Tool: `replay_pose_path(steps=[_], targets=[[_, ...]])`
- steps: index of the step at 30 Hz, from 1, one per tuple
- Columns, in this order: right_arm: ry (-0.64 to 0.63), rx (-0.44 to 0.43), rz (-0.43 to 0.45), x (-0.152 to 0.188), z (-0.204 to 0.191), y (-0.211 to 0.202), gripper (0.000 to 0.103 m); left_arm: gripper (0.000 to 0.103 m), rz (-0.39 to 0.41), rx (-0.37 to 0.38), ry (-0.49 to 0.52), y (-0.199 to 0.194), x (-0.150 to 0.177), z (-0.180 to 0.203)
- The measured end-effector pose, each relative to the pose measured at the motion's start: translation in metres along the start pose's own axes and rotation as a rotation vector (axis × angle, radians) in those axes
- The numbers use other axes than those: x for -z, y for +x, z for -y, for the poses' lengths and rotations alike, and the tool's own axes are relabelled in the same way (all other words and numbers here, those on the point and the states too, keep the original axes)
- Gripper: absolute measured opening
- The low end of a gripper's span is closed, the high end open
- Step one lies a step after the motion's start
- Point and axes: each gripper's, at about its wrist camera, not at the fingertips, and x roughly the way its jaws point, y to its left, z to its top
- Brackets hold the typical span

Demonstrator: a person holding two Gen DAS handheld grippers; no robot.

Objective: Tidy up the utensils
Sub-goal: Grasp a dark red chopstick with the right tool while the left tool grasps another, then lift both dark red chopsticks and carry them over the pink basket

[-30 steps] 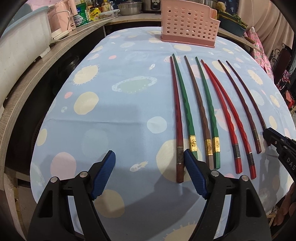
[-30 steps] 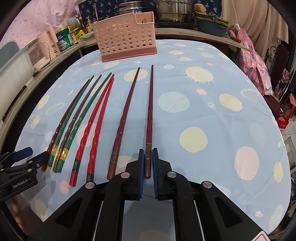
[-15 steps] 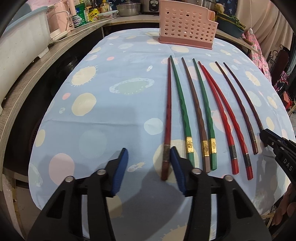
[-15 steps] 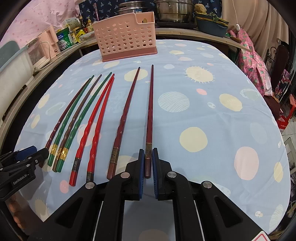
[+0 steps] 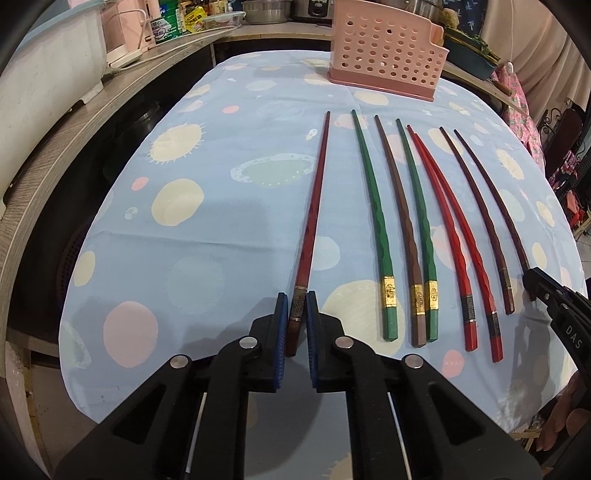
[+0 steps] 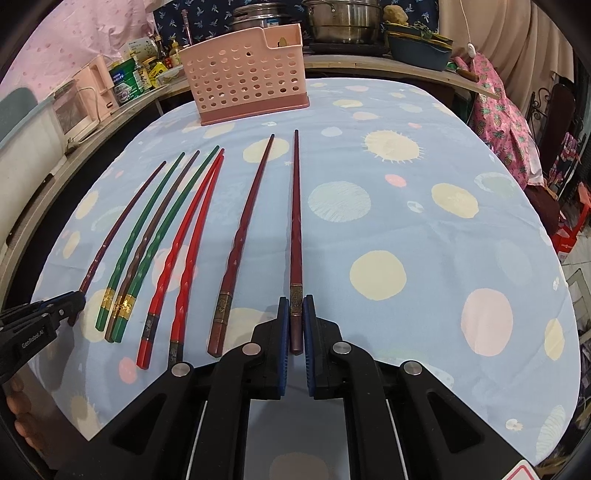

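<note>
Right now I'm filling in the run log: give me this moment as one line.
left gripper: shut on leftmost dark red chopstick | right gripper: shut on rightmost dark red chopstick | pink basket: no chopsticks visible inside

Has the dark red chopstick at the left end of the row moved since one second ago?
Yes. The dark red chopstick, now between the left tongs, has swung left, away from the neighbouring green chopstick.

Home kitchen: pots (image 6: pixel 341 20), cluttered counter (image 5: pixel 110 96)
</note>
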Motion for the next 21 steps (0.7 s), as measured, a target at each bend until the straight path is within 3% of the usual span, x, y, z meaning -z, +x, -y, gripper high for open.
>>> replay_pose_path(steps=[10,21], targets=[[0.026,-0.007,0.051,-0.012,0.009,-0.022,0.007,0.009,0.019,0.010,-0.044,-0.018,-0.013,-0.011],[0.071,-0.029,0.183,-0.051,0.016,-0.067,0.007,0.009,0.114,0.033,-0.059,-0.059,-0.043,-0.018]])
